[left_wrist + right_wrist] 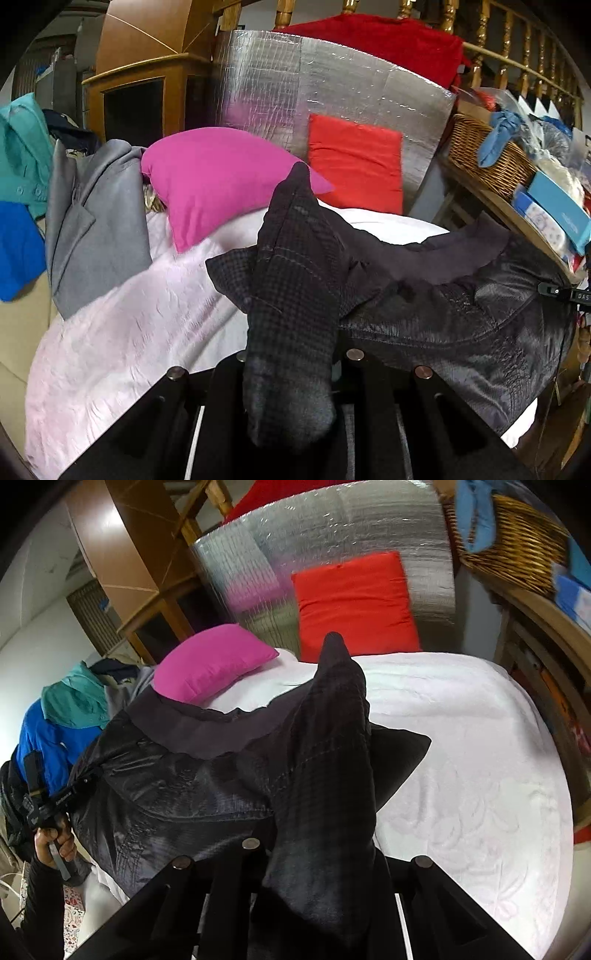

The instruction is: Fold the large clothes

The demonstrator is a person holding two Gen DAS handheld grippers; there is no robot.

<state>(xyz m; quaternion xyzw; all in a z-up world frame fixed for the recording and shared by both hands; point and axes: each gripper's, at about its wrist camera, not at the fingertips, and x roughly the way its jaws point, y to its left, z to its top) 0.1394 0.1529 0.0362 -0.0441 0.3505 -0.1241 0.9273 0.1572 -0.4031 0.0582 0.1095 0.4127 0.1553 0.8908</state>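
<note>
A large dark checked jacket (443,314) with a shiny grey lining and a dark collar is held up over the white bed (129,332). My left gripper (291,373) is shut on one shoulder of the jacket, whose fabric bunches up between the jaws. My right gripper (317,856) is shut on the other shoulder of the jacket (177,794). The cloth stands up in a peak in front of each camera and hides the fingertips. The left gripper also shows at the left edge of the right wrist view (44,805), held by a hand.
A pink pillow (221,184) and a red cushion (354,162) lie at the bed's head against a silver foil panel (314,85). A grey coat (96,229), teal and blue clothes (18,184) pile at the left. A wicker basket (487,158) sits on a shelf at the right.
</note>
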